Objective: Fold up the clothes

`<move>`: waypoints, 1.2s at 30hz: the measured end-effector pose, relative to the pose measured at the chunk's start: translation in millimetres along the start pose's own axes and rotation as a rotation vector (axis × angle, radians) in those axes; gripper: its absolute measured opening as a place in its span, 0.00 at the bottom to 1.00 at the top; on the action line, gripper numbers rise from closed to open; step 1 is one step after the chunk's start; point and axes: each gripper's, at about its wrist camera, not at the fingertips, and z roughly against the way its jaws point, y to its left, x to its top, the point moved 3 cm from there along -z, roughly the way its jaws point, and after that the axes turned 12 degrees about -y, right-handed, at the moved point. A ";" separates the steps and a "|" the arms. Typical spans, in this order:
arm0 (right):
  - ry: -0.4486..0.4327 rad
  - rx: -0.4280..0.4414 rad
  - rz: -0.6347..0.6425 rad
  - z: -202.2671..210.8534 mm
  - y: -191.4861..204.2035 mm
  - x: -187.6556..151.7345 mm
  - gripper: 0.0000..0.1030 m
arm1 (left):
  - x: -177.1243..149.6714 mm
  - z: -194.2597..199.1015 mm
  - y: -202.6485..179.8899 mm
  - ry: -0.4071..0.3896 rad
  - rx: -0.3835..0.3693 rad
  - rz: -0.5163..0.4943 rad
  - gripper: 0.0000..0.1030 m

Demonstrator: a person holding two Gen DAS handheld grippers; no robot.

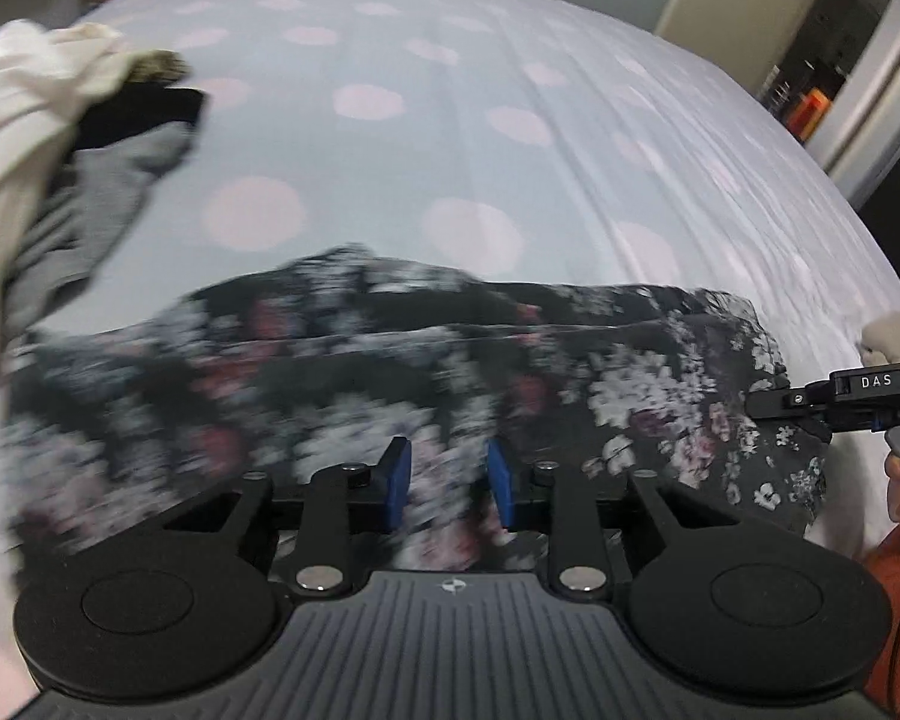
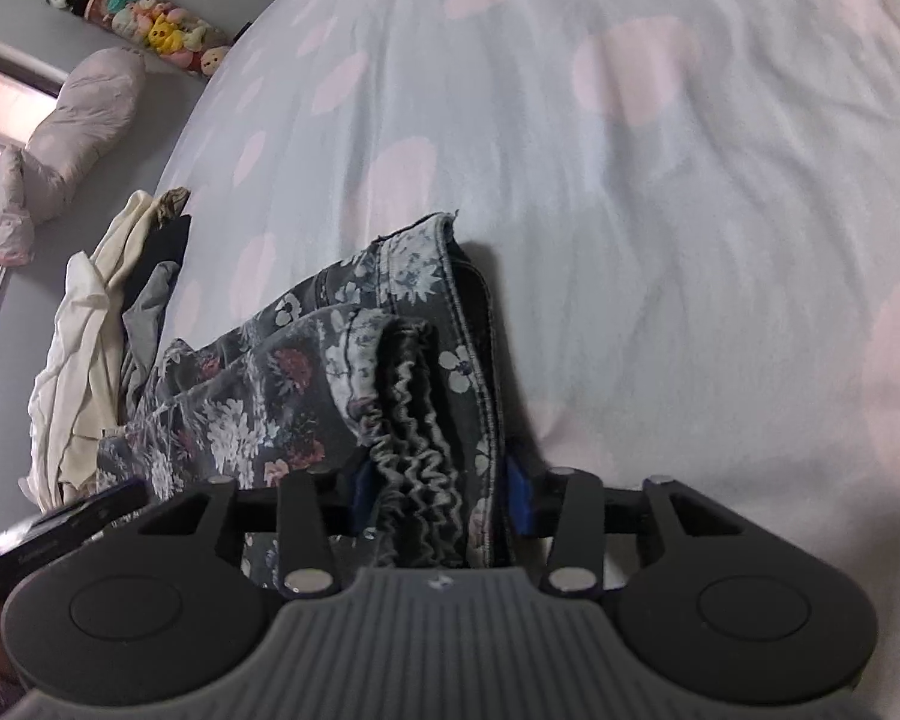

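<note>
A: R gripper (image 2: 444,495) first. What are the fingers doing?

B: Blue-padded fingers (image 2: 519,495) sit either side of a bunched end of the dark floral-print fabric garment (image 2: 258,396), w/ its crinkled elastic band, low centre of the right-wrist frame. Cloth fills the gap, but a slit of space shows at the right pad, so can't tell if it's pinched or just cradled.

A: L gripper (image 1: 450,483)?

B: Fingers (image 1: 397,480) set moderately apart, nothing between them; the garment is behind/under them, blurred. Looks like hovering, not holding.

A: Where's the garment overall?

B: Spread across the lower half of the left-wrist frame, on the near part of the bed, partly doubled over. R end lifted toward the R gripper at that frame's right edge.

A: Risks?

B: My guess: if the R hold is loose, the slippery bunched elastic could slide out and the fold collapse. Pulling w/ only one end held could drag the layers askew. Motion blur suggests speed, which wouldn't help.

A: Surface, room?

B: Pale blue bedsheet with pink dots (image 1: 450,138), soft, faintly creased. Heap of white, grey and black clothes (image 1: 42,138) upper left. Lumpy pale plastic bag (image 2: 60,150) and row of plush toys (image 2: 144,18) upper left of the right-wrist frame. Doorway (image 1: 822,54) upper right.
</note>
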 end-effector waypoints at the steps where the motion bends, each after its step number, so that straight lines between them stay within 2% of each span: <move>1: -0.004 0.002 0.005 -0.2 0.9 -0.4 0.37 | 0.5 -7.7 -6.3 0.007 -0.007 -0.011 0.24; 6: -0.022 0.016 0.027 -1.4 4.6 -1.9 0.34 | 8.4 -42.0 -12.8 0.037 0.014 -0.018 0.23; 14: -0.023 0.075 -0.048 -7.0 -7.0 1.6 0.33 | 27.8 -75.5 -2.8 0.031 0.044 0.020 0.23; 19: -0.017 0.100 -0.092 -9.8 -14.1 1.9 0.33 | 30.4 -87.4 -5.7 0.034 0.067 -0.026 0.22; 23: -0.016 0.109 -0.108 -11.4 -15.1 2.4 0.33 | 33.6 -74.8 -2.9 0.021 0.059 0.020 0.21; 28: -0.022 0.101 -0.092 -9.2 -11.4 1.8 0.32 | 35.6 -30.8 -12.3 -0.021 0.022 0.022 0.21; 33: -0.025 0.099 -0.083 -7.3 -10.3 2.3 0.33 | 6.0 -12.6 -21.5 0.031 0.010 0.040 0.19; 36: -0.025 0.103 -0.082 -6.9 -10.4 2.5 0.33 | -18.4 -25.4 -22.8 0.070 0.027 0.044 0.15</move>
